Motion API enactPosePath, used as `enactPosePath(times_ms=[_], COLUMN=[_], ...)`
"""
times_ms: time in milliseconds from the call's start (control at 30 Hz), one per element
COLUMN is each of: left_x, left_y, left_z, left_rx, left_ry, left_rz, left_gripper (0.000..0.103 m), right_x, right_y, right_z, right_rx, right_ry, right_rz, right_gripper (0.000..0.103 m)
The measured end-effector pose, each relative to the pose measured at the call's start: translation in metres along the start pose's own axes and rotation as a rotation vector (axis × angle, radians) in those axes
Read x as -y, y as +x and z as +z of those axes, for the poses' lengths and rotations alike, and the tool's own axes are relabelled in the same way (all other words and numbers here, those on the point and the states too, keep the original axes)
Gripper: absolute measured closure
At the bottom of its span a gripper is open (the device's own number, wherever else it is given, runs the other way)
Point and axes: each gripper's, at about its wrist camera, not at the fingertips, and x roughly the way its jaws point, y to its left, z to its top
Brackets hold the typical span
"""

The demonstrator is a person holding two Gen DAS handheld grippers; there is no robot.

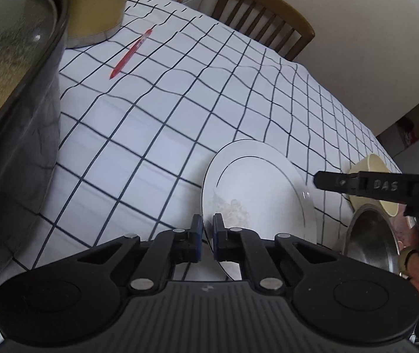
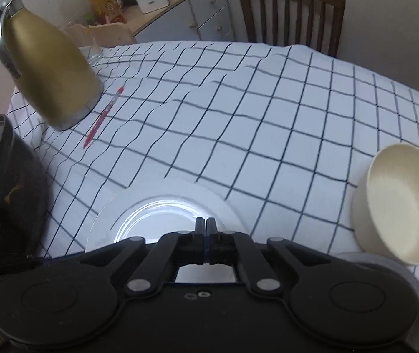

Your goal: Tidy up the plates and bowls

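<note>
**Both hand-held grippers at the white plate**

While the left hand-held gripper (image 1: 207,223) pinches the near rim of the white plate (image 1: 256,182) between narrowly parted fingers, the right hand-held gripper (image 2: 205,224) has its fingers pressed almost together at the same plate's (image 2: 162,203) rim; whether they clamp the rim cannot be told. Only the left wrist view shows a steel bowl (image 1: 371,238) just right of the plate, beside the person's hand (image 1: 418,267). A cream bowl (image 2: 400,209) sits tilted, right of the right hand-held gripper. Left of both stands a dark pot (image 1: 12,111); ahead-left lie a red pen (image 2: 103,117) and a gold jug (image 2: 47,73) on the checked desk (image 2: 268,111). Only the right wrist view shows the jug's spout and cluttered sideboard (image 2: 162,8).
</note>
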Motion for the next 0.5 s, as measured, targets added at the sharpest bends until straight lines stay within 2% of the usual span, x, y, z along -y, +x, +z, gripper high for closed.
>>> enactPosePath(times_ms=[67,100,267,400,500], left_x=[-0.002,-0.004,-0.008,-0.009,-0.009], left_y=[0.002,0.003,0.008,0.010,0.011], left_z=[-0.002,-0.003,-0.003,-0.004,-0.003], left_rx=[-0.007,-0.009,-0.023,-0.028,-0.029], left_ry=[-0.005,-0.009,-0.019,-0.019,-0.020], left_rz=[0.001,0.000,-0.004,-0.007,-0.008], left_gripper=[0.097,0.097,0.096,0.096,0.096], right_x=[0.008,0.010,0.026,0.026,0.023], right_y=[0.001,0.002,0.009,0.015,0.020], right_z=[0.002,0.002,0.003,0.004,0.005], right_rx=[-0.010,-0.015,-0.040,-0.077,-0.099], right_ry=[0.003,-0.004,0.047,0.035,0.011], right_rz=[-0.014,-0.030,-0.038,-0.004,0.004], right_gripper=[0.091,0.084,0.077,0.062,0.065])
